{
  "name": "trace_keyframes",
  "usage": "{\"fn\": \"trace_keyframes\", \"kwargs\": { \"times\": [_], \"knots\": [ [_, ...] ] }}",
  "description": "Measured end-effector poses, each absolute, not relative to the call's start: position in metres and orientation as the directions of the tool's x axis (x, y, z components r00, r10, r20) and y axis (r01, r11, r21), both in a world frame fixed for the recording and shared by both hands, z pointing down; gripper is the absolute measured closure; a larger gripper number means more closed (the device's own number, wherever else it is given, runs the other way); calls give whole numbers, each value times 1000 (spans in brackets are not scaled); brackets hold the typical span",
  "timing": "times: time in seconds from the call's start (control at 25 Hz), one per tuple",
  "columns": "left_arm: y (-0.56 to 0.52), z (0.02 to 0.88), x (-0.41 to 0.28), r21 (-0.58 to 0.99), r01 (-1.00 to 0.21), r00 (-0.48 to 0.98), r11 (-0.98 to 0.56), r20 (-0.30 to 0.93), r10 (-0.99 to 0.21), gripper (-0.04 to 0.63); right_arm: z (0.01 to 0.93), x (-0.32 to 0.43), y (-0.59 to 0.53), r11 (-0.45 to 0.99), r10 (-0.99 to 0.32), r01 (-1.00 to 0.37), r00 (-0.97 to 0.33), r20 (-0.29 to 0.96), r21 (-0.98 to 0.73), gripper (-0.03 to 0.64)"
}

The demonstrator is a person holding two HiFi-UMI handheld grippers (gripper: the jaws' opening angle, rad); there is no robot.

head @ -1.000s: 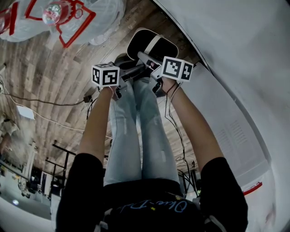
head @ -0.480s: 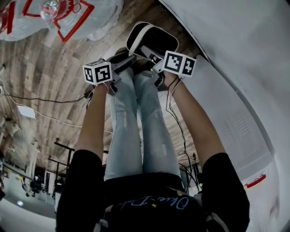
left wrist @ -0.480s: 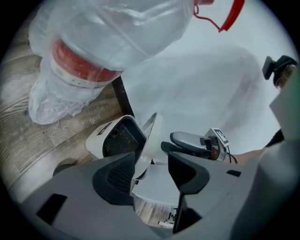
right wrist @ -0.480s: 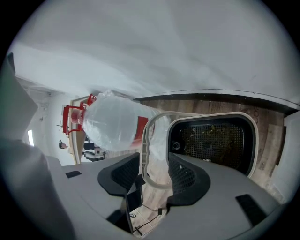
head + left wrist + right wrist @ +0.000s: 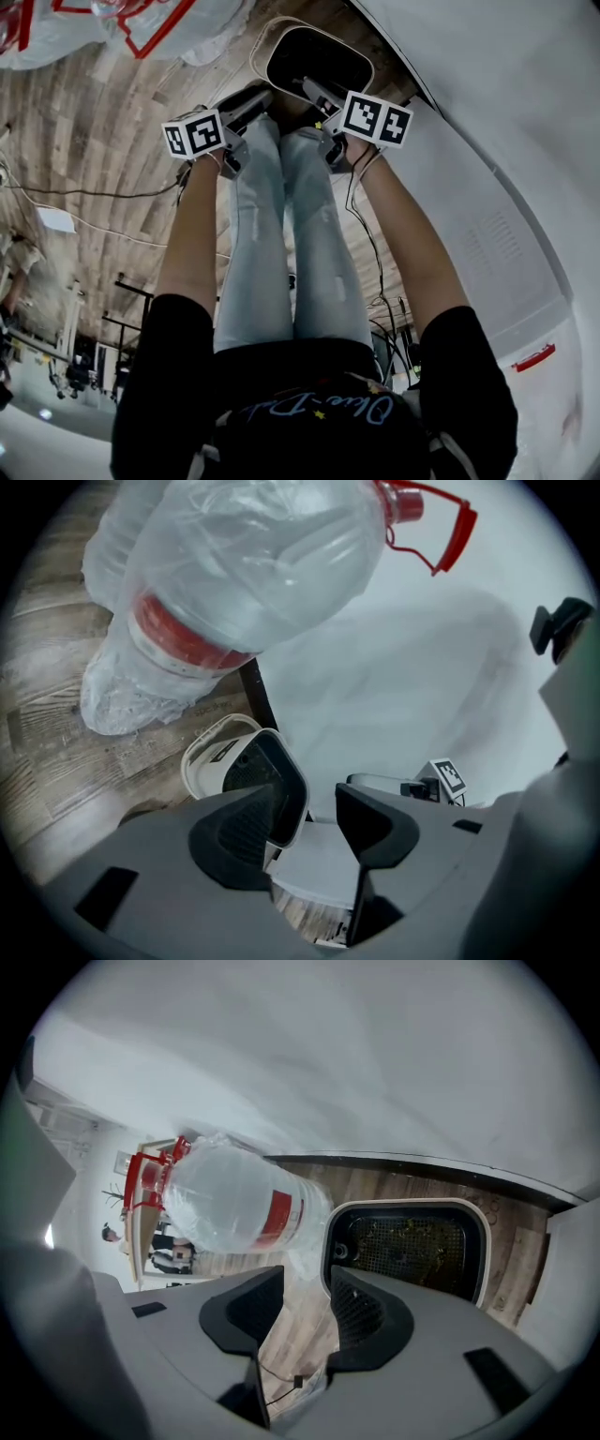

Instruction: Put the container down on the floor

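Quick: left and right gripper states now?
Left gripper: open, jaws just opened, container rim by them, ungripped.
Right gripper: open, jaws just closing slightly, nothing between them.

Soft, even indoor light — no hard shadows. Fisheye bends every edge, and a black vignette rings both gripper views; white surface [image 5: 487,84] washes out, container [image 5: 319,56] interior near black.

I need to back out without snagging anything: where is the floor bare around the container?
Free: wood floor left of the container, between the bagged water bottle above and a black cable below. Crowded: the white wall runs close on the container's right; the person's legs fill the space below it.
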State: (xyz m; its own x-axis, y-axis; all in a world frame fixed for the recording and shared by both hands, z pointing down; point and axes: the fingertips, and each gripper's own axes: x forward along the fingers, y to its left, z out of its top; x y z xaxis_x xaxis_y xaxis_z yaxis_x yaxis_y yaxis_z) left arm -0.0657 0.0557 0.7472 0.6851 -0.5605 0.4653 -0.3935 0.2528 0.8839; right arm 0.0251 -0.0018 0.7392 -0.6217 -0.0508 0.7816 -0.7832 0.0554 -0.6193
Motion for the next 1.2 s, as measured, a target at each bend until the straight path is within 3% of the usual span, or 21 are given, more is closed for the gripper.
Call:
{"fn": "trace_keyframes", "kwargs": {
  "times": [0.16, 0.28, 0.52, 0.72, 0.92, 1.2],
  "knots": [
    [43, 727, -53, 911, -363, 719, 196, 408, -563, 396, 725, 28, -4, 38, -87, -789, -613, 785, -613, 559],
    [31, 703, -44, 933, -340, 742, 115, 341, -577, 472, 708, 26, -7, 14, -126, -763, -642, 756, -646, 610],
    [14, 655, -31, 921, -386, 762, -55, 284, -583, 579, 665, 20, -7, 58, -187, -716, -692, 697, -695, 617],
    [11, 610, -23, 890, -420, 797, -175, 270, -540, 586, 613, 19, -25, 102, -292, -704, -697, 656, -703, 617],
    [16, 556, -14, 845, -442, 831, -300, 261, -491, 586, 537, 20, -53, 118, -456, -634, -718, 526, -764, 617],
    [3, 463, -16, 785, -467, 822, -408, 214, -528, 586, 443, 29, -65, 205, -567, -599, -717, 404, -774, 617]
  ]
}}
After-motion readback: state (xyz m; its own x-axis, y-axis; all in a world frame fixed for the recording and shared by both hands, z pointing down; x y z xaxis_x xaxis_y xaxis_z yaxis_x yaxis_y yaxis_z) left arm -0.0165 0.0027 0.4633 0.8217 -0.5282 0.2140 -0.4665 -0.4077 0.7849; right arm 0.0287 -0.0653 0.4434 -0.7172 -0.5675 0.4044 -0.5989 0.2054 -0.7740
